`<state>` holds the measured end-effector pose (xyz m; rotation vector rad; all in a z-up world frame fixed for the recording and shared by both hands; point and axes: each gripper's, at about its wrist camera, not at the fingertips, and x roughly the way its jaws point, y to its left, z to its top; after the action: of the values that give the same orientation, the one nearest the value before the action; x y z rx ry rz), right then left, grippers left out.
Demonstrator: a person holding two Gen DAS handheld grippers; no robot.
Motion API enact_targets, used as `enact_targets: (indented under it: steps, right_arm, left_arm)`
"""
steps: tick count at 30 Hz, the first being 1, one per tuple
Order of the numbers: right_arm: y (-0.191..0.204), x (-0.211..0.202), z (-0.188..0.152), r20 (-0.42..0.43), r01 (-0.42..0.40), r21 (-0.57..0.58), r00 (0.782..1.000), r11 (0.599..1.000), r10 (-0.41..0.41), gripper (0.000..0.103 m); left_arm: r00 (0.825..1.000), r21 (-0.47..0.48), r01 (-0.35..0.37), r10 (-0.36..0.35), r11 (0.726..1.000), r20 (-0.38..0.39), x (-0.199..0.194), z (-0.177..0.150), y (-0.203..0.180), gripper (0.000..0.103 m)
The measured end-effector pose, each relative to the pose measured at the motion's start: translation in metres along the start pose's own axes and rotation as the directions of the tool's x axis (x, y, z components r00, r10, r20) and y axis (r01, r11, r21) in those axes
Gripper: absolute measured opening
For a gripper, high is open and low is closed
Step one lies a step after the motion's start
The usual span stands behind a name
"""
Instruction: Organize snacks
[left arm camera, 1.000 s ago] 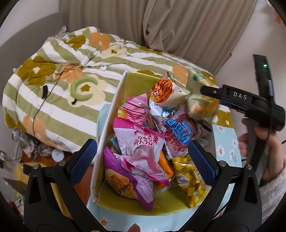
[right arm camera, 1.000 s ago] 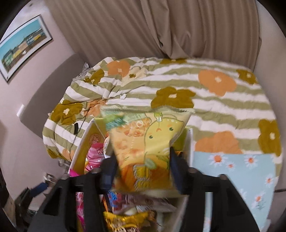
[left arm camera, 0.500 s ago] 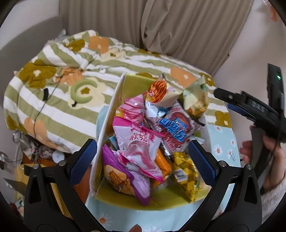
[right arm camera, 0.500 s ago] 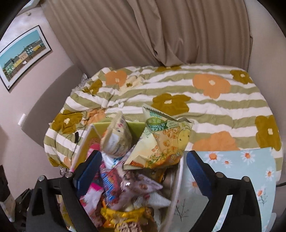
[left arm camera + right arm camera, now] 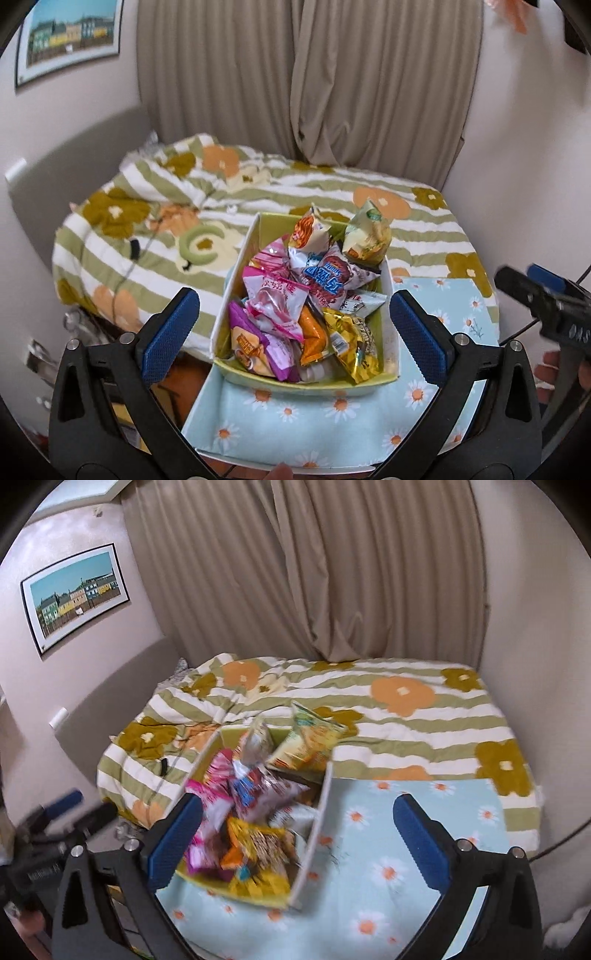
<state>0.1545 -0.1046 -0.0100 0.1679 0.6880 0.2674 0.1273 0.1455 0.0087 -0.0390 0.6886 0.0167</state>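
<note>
Snacks fill the box on my daisy cloth, while my left gripper and right gripper, its jaws just opened, are both spread and empty.

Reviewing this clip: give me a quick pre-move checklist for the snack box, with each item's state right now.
1. Right gripper empty: ok, jaws just opened wide, nothing between them.
2. Left gripper empty: ok, open.
3. Yellow chip bag in the box: ok, leaning at the far corner.
4. Snacks inside the walls: not ok, two bags poke above the rim.
5. Room for more: cannot tell, pile is heaped.
6. Loose snacks on the daisy cloth: ok, none seen.
</note>
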Motion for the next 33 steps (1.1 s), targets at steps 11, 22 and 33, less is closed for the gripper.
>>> enact_targets:
  steps: [11, 22, 33]
  right_arm:
    - [-0.016, -0.065, -0.052, 0.048, 0.187, 0.005, 0.981, 0.982, -0.187, 0.103]
    - [-0.021, -0.084, -0.068, 0.066, 0.238, 0.024, 0.969, 0.971, -0.239, 0.103]
    - [-0.023, -0.086, -0.072, 0.078, 0.254, 0.035, 0.963, 0.967, -0.256, 0.103]
  left_arm:
    - [0.997, 0.112, -0.014, 0.005, 0.994, 0.079, -0.053, -0.038, -0.040, 0.102]
    - [0.995, 0.140, 0.007, -0.020, 0.990, 0.093, -0.065, -0.045, -0.052, 0.102]
    - [0.994, 0.161, 0.007, -0.025, 0.987, 0.107, -0.068, -0.046, -0.057, 0.102]
